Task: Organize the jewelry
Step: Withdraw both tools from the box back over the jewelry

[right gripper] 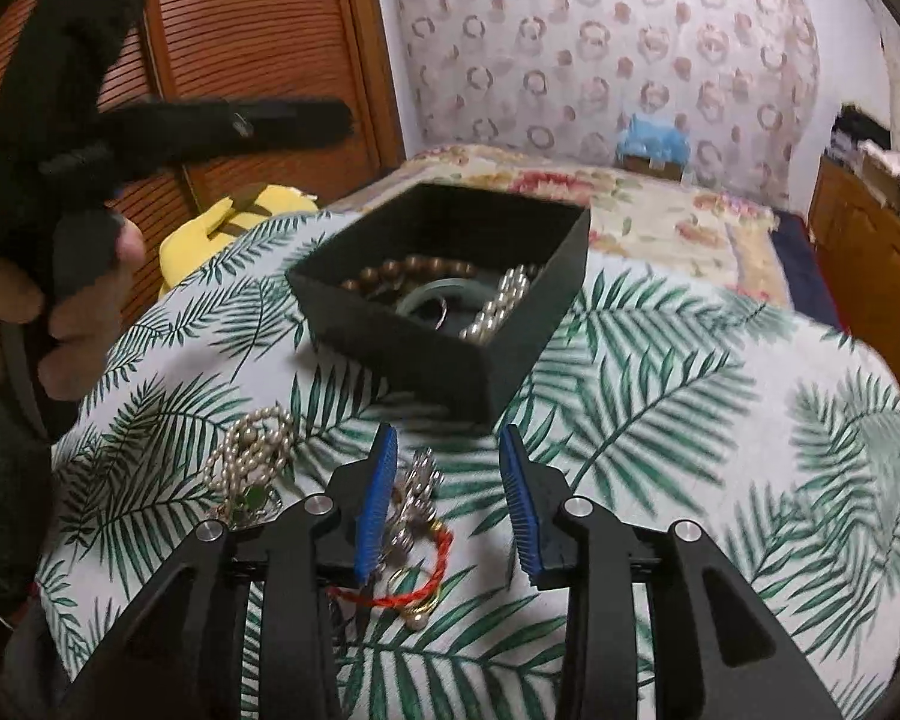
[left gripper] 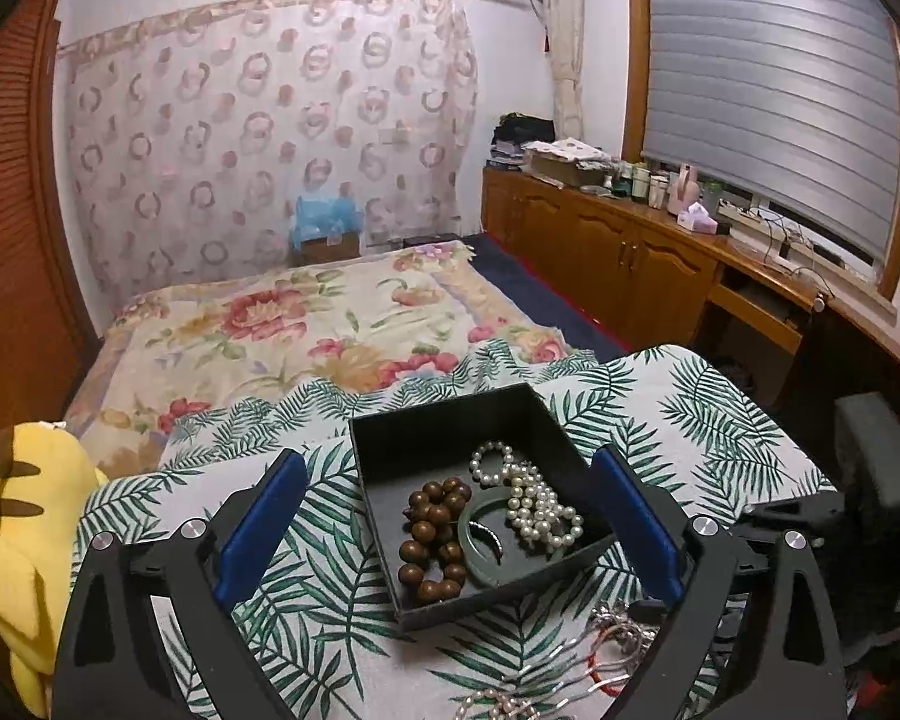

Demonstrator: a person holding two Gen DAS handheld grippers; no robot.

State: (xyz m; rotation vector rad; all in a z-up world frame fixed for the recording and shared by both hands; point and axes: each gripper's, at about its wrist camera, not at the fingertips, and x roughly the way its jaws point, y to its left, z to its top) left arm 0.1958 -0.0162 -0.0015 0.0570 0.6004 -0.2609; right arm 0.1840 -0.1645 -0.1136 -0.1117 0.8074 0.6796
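A black open box (left gripper: pixel 486 603) stands on the leaf-print cloth (left gripper: pixel 312 588). It holds a brown wooden bead bracelet (left gripper: pixel 432 534), a green bangle (left gripper: pixel 471 546) and pearl strands (left gripper: pixel 537 507). My left gripper (left gripper: pixel 447 462) is open wide above the box, its blue pads clear of everything. In the right wrist view the box (right gripper: pixel 426 354) lies ahead. My right gripper (right gripper: pixel 448 438) is partly open over a loose pile, with nothing pressed between its pads: a silver piece (right gripper: pixel 419 489), a red cord bracelet (right gripper: pixel 435 576) and a pearl necklace (right gripper: pixel 252 456) to the left.
A person's hand (right gripper: pixel 66 312) holds the other gripper at the upper left. A yellow plush toy (left gripper: pixel 24 540) sits off the cloth's left edge. Behind are a bed with a floral cover (left gripper: pixel 282 324) and wooden cabinets (left gripper: pixel 600 240) along the right wall.
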